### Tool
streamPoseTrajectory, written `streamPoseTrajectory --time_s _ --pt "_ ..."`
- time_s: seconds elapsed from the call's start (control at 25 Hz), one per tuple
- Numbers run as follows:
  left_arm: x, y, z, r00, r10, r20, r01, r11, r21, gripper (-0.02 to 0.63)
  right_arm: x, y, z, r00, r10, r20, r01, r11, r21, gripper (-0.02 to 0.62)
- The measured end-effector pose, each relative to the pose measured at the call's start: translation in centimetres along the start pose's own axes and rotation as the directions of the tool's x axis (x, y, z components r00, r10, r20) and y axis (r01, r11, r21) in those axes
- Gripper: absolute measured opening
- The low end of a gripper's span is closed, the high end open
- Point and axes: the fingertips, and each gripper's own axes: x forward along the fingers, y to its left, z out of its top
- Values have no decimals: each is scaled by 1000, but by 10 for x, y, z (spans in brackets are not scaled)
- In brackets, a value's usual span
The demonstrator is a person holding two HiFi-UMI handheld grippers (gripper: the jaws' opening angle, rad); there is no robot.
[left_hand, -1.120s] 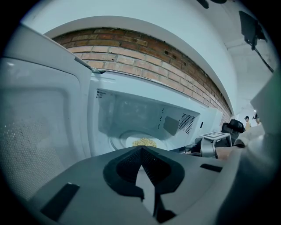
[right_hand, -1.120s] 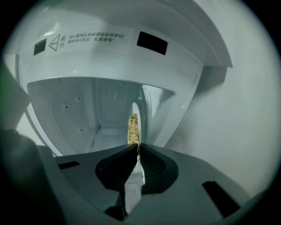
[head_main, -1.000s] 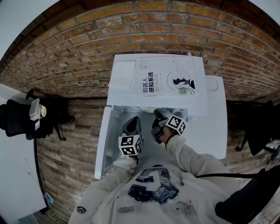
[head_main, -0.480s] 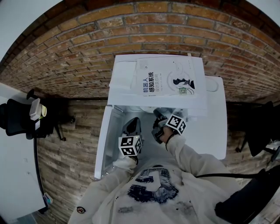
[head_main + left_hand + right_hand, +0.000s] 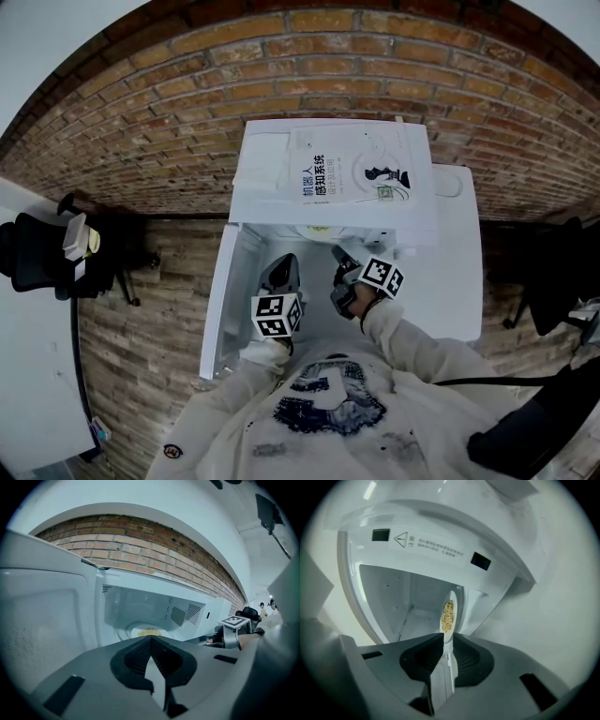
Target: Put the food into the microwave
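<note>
Microwave [image 5: 267, 164] stood with its door [image 5: 217, 300] swung open to its left and a book [image 5: 352, 173] lying flat on its top. Plate [image 5: 129, 631] sat inside the microwave, with the food [image 5: 149, 632] heaped at the plate's middle. Right tongs [image 5: 447, 639] were at the microwave's opening, turned on their side, closed on the plate's near rim. Left tongs [image 5: 150, 639] hung just outside the opening on the door side, tips together, holding nothing.

Bright, even room light fills my head view, with heavy fisheye bending and black corners. The microwave [image 5: 267, 164] top glares white. My gripper views run cool and hazy; the near jaws blur, and the plate [image 5: 453, 599] rim washes out pale.
</note>
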Motion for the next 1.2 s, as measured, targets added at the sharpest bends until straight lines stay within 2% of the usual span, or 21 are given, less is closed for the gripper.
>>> streamPoseTrajectory --time_s 0.16,0.32,0.52,0.6,0.68,0.8,0.92,1.08,1.2 --pt "-9 -6 8 1000 -2 8 2 1000 16 8 -19 20 -3 999 36 -27 -39 995 -95 66" --pt "-19 -12 20 1000 -9 22 9 1000 30 8 -41 36 -1 999 44 -23 -48 976 -214 47" --pt "-31 -18 31 999 -12 43 10 999 40 8 -65 64 -3 996 85 -31 -90 926 -366 34" --pt "-36 -21 34 999 -17 51 15 999 40 8 -75 76 -4 995 96 -33 -101 891 -442 29" --pt "-42 -25 38 998 -29 58 26 999 43 8 -85 86 -4 995 97 -31 -99 842 -530 23" --pt "-51 -32 41 997 -43 66 39 997 68 8 -102 100 -1 996 91 -9 -74 743 -665 17" --pt "-60 -35 47 996 -44 77 38 996 77 8 -119 111 5 996 88 28 -37 658 -752 17" --pt "-69 -37 57 994 -48 96 40 995 88 8 -134 122 8 995 84 46 -12 580 -815 15" --pt "-71 -39 60 994 -51 101 41 994 97 8 -141 127 11 995 82 60 6 539 -842 15"
